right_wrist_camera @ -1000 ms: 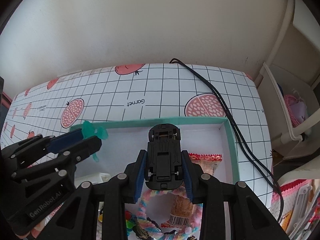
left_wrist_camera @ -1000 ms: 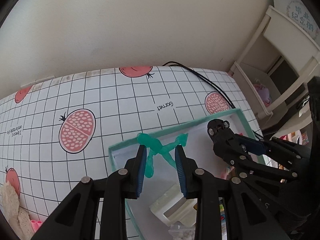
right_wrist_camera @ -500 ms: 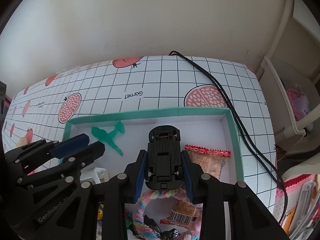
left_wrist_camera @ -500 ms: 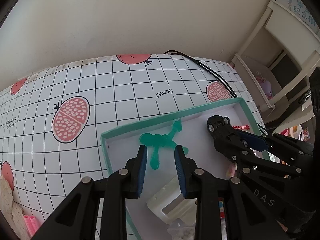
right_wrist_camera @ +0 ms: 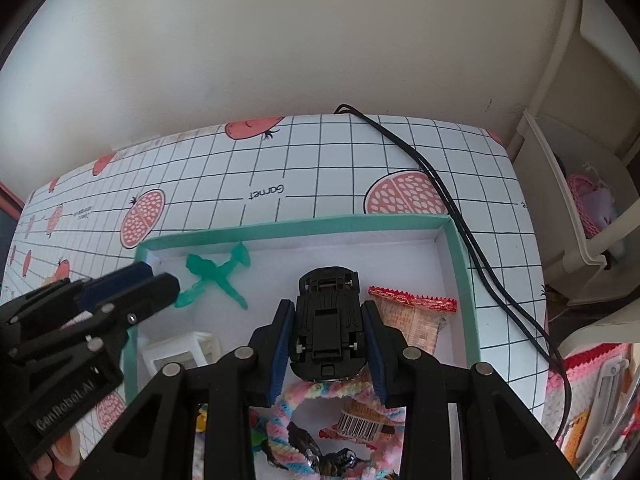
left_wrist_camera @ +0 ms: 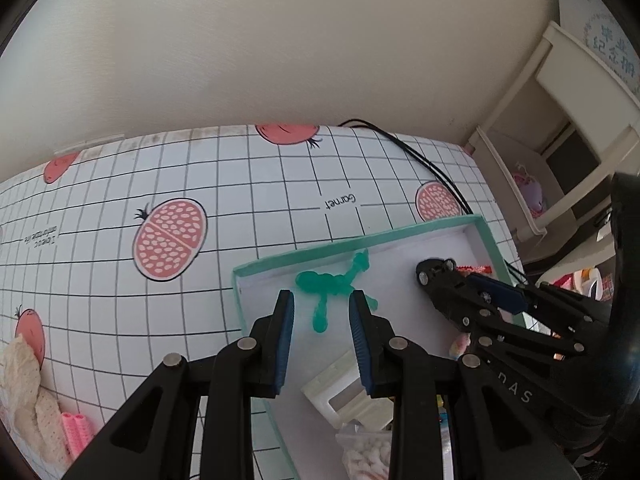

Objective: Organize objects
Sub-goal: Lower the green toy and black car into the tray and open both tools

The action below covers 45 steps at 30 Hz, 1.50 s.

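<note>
Right gripper (right_wrist_camera: 329, 346) jaws clamped on the toy car (right_wrist_camera: 327, 322), belly-up, long axis along the fingers, over the tray (right_wrist_camera: 460, 256) – left gripper (left_wrist_camera: 321, 342) jaws open, empty, green figure (left_wrist_camera: 332, 286) lying just ahead in the tray's far-left corner.

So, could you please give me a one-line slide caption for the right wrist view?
Right gripper holds an upturned black toy car above the teal-rimmed box, near the green figure.

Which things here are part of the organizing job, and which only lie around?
Part of the job:
- black toy car, held in the right tongs
- green rubbery figure
- teal-rimmed white box

Lying around:
- black cable
- cream knitted cloth
</note>
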### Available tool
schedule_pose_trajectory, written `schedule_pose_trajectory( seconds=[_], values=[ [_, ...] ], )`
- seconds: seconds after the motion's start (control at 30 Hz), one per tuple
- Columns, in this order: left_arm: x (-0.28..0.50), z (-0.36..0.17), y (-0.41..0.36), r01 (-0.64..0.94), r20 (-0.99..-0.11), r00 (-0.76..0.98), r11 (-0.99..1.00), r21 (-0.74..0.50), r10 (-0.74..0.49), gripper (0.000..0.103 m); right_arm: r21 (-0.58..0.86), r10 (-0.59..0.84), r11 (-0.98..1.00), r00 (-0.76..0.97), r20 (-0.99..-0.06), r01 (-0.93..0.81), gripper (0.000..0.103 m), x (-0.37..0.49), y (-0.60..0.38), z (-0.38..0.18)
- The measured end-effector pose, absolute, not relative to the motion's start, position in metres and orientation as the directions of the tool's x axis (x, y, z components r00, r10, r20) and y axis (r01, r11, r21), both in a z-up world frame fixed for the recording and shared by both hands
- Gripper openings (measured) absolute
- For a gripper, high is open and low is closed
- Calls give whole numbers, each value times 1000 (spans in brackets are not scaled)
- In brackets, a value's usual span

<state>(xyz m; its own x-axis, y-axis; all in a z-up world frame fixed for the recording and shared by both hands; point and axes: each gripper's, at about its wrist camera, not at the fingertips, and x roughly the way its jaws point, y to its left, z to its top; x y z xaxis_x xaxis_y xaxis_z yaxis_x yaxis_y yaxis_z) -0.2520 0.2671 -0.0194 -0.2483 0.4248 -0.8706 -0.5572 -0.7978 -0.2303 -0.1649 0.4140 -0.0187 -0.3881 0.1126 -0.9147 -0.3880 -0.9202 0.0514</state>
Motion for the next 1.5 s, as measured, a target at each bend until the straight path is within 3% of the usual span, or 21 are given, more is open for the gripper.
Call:
schedule_pose_trajectory(
  seconds=[0.07,0.57,0.63,0.67,0.9,1.03,1.1,1.2,1.33,1.4,1.5],
  values=[
    [-251,-15,265,-550,-869,-255,-803,-230,424,29,44,121,-922,-393,-911,-385,41,-164,413,-15],
    [-244,8,240,-470,-860,-347,-863,-186,374,30,65,140,-908,-445,-884,-414,42,-148,415,14],
    [-245,8,235,-451,-864,-360,-876,-169,352,32,55,152,-907,-447,-882,-417,50,-146,416,14],
    [-246,7,234,-442,-866,-364,-882,-162,342,34,51,157,-907,-447,-881,-419,58,-145,417,14],
    [-247,-1,224,-398,-877,-374,-906,-142,302,62,62,158,-904,-466,-871,-424,74,-142,419,13],
    [-249,-9,221,-375,-885,-371,-917,-133,280,66,68,154,-904,-471,-869,-421,85,-142,419,12],
    [-250,-11,219,-369,-888,-369,-920,-134,276,83,69,153,-906,-475,-867,-418,86,-141,419,12],
    [-249,-11,216,-364,-886,-377,-923,-128,271,85,68,152,-907,-474,-867,-416,97,-141,418,11],
    [-250,-13,213,-355,-887,-376,-926,-129,267,86,67,152,-910,-478,-865,-410,100,-141,416,11],
    [-250,-13,211,-354,-886,-378,-927,-128,266,97,64,154,-910,-478,-865,-410,103,-141,416,11],
    [-251,-13,210,-351,-884,-387,-928,-123,263,100,68,152,-909,-480,-864,-412,103,-141,416,11]
  ],
)
